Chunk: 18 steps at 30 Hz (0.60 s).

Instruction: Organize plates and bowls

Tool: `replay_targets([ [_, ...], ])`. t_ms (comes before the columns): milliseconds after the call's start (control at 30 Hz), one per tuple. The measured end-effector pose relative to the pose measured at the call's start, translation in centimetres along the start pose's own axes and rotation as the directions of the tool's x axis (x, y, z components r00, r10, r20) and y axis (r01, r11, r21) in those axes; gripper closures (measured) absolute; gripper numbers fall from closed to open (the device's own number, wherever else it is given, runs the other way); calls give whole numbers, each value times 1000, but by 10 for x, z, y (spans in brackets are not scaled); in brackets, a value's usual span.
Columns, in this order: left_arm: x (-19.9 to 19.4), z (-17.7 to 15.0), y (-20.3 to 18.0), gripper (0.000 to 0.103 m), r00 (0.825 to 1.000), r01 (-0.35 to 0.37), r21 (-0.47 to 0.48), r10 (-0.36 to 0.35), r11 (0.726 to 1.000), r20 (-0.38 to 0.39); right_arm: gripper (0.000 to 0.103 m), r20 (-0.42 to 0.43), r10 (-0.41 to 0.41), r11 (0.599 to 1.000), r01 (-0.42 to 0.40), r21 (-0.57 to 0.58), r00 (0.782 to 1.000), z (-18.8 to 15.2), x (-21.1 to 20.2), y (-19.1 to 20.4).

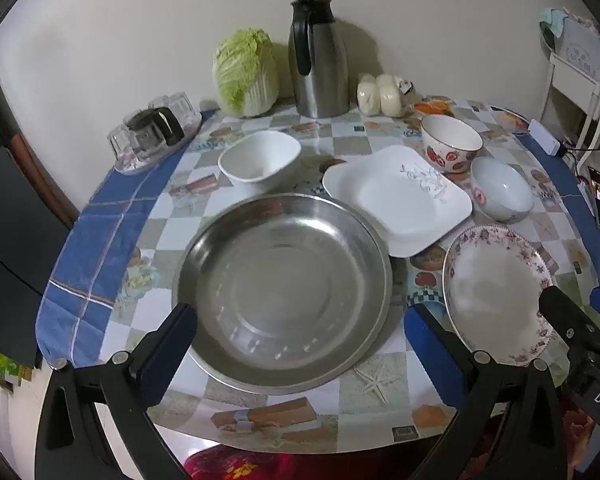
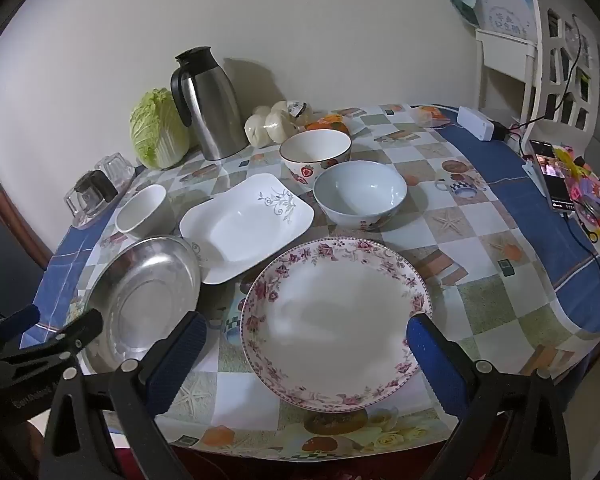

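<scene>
A wide steel plate (image 1: 284, 292) lies near the table's front edge, and my left gripper (image 1: 300, 340) hovers open above its near rim. To its right lies a round floral plate (image 2: 336, 320), with my right gripper (image 2: 306, 344) open over its near half. Behind them rest a square white plate (image 1: 396, 204), a square white bowl (image 1: 260, 160), a strawberry bowl (image 1: 452, 142) and a pale blue bowl (image 1: 500, 190). Neither gripper touches anything. In the left wrist view the right gripper's fingers (image 1: 560, 312) show at the right edge.
At the back against the wall stand a cabbage (image 1: 246, 72), a steel thermos jug (image 1: 318, 60) and bagged white buns (image 1: 380, 94). A tray of upturned glasses (image 1: 152, 136) sits back left. A phone (image 2: 550, 176) and a white box (image 2: 476, 122) lie on the right.
</scene>
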State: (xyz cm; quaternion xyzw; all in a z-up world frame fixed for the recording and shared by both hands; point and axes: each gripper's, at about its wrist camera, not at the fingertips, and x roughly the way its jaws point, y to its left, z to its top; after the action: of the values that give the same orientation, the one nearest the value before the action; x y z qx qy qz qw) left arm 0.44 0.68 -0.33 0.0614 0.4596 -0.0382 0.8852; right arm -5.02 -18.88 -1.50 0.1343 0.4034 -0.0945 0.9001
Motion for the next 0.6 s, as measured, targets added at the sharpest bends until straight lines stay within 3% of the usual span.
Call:
replay_targets([
  [33, 3, 0, -6, 0, 999, -32, 18, 32, 999, -13, 1, 2, 0, 1000, 0, 0, 1000, 0, 0, 0],
  [433, 3, 1, 2, 0, 994, 104, -31, -104, 994, -15, 1, 10, -5, 1000, 5, -24, 1000, 2, -2, 3],
  [600, 0, 1, 1, 0, 993, 115, -28, -115, 993, 7, 1, -3, -17, 999, 17, -46, 1000, -2, 4, 9],
])
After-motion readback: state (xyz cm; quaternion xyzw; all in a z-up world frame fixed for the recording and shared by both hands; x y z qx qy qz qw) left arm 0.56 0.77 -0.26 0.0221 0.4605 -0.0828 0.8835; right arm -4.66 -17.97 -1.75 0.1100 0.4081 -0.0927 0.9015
